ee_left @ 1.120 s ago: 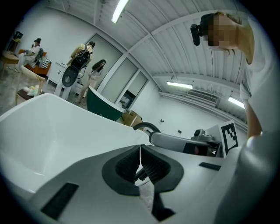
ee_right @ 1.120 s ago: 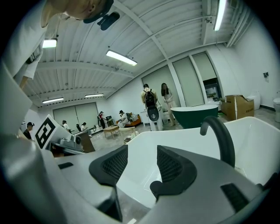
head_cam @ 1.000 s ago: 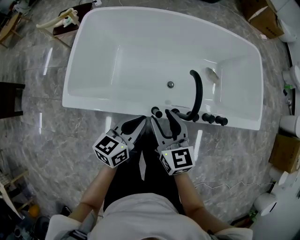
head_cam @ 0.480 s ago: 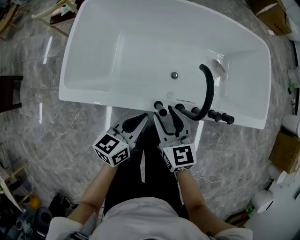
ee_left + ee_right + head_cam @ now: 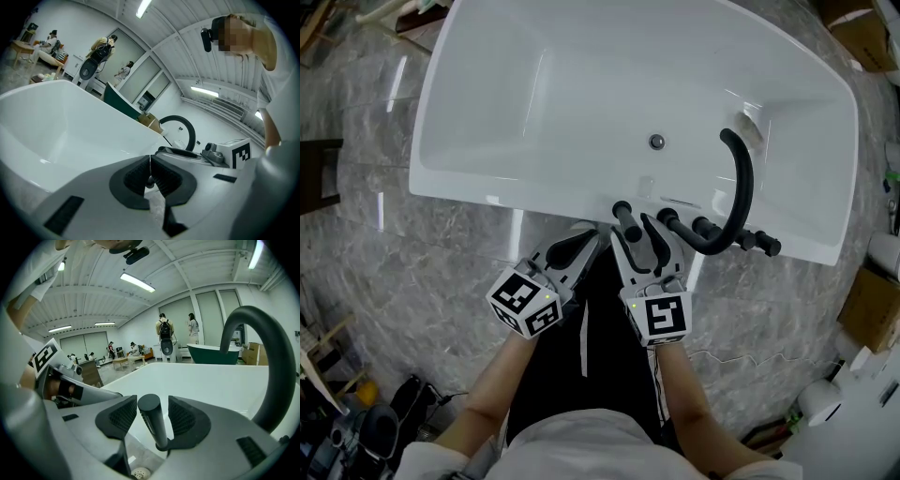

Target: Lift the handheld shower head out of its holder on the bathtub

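The handheld shower head (image 5: 624, 218) is a short black rod that stands upright in its holder on the near rim of the white bathtub (image 5: 487, 187). My right gripper (image 5: 633, 229) is open, its jaws on either side of the rod. In the right gripper view the shower head (image 5: 152, 420) stands between the two pads (image 5: 121, 417) with a small gap on each side. My left gripper (image 5: 584, 242) is shut and empty, just left of the right one and short of the rim. The left gripper view shows that gripper (image 5: 150, 172) with its pads pressed together.
A black arched spout (image 5: 741, 197) rises just right of the shower head, with black knobs (image 5: 741, 239) along the rim beside it. The drain (image 5: 656, 142) sits in the tub floor. Cardboard boxes (image 5: 872, 300) and white fixtures (image 5: 853, 412) stand at the right.
Both grippers have come forward to the tub's near rim. The right gripper's jaws now straddle the shower head, which stood just ahead of them before. The left gripper stays shut.
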A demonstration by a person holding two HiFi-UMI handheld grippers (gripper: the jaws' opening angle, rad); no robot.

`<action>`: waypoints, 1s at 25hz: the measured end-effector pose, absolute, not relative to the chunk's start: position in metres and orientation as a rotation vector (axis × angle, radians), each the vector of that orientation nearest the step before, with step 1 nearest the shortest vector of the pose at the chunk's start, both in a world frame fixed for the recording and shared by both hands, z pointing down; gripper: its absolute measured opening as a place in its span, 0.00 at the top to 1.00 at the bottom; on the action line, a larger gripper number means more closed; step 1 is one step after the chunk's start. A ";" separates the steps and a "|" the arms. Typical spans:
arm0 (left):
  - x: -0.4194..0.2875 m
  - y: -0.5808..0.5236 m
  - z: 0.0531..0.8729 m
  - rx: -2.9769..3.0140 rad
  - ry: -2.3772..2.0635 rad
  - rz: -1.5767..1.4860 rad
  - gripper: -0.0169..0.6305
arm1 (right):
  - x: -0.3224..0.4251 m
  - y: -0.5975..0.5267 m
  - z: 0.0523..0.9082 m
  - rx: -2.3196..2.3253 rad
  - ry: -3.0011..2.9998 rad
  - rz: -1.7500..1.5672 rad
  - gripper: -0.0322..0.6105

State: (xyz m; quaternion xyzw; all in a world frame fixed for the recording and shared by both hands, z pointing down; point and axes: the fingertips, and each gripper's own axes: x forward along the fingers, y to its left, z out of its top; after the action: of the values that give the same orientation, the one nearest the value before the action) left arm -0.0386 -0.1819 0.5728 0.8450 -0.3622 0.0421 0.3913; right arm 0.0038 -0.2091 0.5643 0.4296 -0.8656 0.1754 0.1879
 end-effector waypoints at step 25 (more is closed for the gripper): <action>-0.036 -0.173 0.651 2.016 -0.942 0.076 0.95 | -0.004 -0.220 0.642 1.216 -2.399 0.542 0.65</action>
State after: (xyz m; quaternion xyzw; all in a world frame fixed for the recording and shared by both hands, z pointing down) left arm -0.0358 -0.1728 0.6510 0.8124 -0.3796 0.0304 0.4416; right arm -0.0043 -0.2197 0.6423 0.4344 -0.8572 0.1936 0.1976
